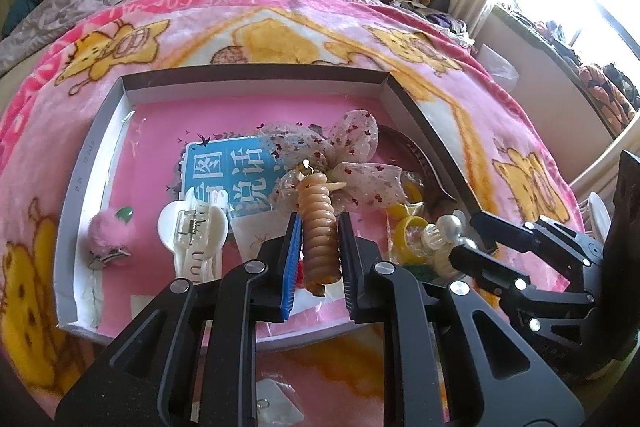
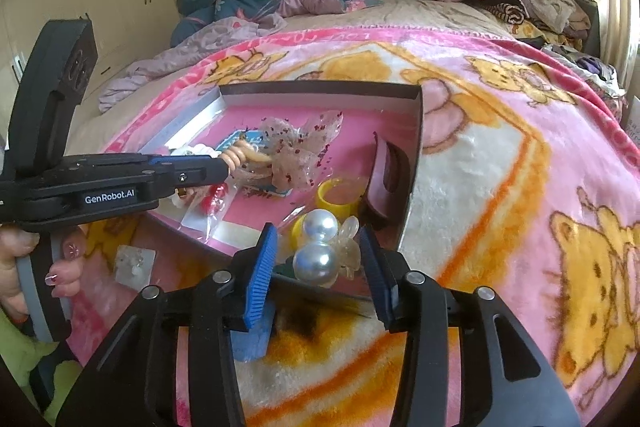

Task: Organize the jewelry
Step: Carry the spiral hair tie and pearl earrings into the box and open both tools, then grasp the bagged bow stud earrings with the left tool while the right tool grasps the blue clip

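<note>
A shallow grey box [image 1: 256, 71] with a pink floor lies on the pink blanket and holds hair accessories. My left gripper [image 1: 319, 227] is shut on a tan spiral hair tie [image 1: 318, 195], which carries a sheer speckled bow [image 1: 352, 147], and holds it above the box. In the right wrist view the left gripper [image 2: 218, 165] comes in from the left with the spiral hair tie [image 2: 240, 155]. My right gripper [image 2: 318, 231] is open at the box's near corner. A clip with two large pearls [image 2: 316, 261] and a clear flower sits between its fingers, with gaps on both sides.
In the box lie a white claw clip [image 1: 192, 227], a pink pompom clip [image 1: 108, 235], a blue card [image 1: 228, 175], a yellow ring [image 2: 338, 199] and a mauve clip [image 2: 390, 179]. A small plastic bag [image 2: 134, 263] lies on the blanket. A person's hand [image 2: 60, 267] holds the left gripper's handle.
</note>
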The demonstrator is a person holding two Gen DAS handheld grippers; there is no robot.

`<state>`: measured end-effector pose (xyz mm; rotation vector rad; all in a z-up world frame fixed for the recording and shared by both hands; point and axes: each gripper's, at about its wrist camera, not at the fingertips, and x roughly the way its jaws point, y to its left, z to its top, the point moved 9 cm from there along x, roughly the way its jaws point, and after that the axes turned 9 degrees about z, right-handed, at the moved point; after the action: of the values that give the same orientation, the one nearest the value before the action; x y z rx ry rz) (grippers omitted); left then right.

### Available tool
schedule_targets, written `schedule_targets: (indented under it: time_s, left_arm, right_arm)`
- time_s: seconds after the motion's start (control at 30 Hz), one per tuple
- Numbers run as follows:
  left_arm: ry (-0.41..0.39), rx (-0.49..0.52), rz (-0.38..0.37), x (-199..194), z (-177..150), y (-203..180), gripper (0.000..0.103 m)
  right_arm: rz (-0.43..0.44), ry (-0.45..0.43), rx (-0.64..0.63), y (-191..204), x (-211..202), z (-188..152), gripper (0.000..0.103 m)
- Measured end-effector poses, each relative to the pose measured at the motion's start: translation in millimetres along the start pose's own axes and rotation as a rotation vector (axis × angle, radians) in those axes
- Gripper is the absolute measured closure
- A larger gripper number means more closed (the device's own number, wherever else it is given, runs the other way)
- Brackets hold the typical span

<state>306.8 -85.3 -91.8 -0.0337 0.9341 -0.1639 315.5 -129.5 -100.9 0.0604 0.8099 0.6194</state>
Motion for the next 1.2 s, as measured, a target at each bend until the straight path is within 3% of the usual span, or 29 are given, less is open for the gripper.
schedule_targets:
  time_s: [0.27, 0.53, 0.73, 1.2]
  left_arm:
    - [-0.040, 0.006, 0.006, -24.7, 2.5, -2.3, 0.081]
    - [-0.076, -0.018, 0.019, -51.9, -1.7, 4.7, 0.060]
    - [-0.102, -0.046, 0.040, -71.0, -7.5, 16.3, 0.044]
    - [-0.140, -0.086, 0.072, -106.0, -32.8, 36.8, 0.020]
  right_arm:
    - [-0.018, -0.049, -0.002, 4.1, -25.5, 4.5, 0.046]
    - [-0.031, -0.089, -0.007, 10.6, -47.8, 5.6, 0.034]
    - [-0.029, -0.098, -0.018, 21.0, -56.1, 2.4, 0.031]
    - [-0.022, -0.107, -0.063, 53.8, -71.6, -3.7, 0.024]
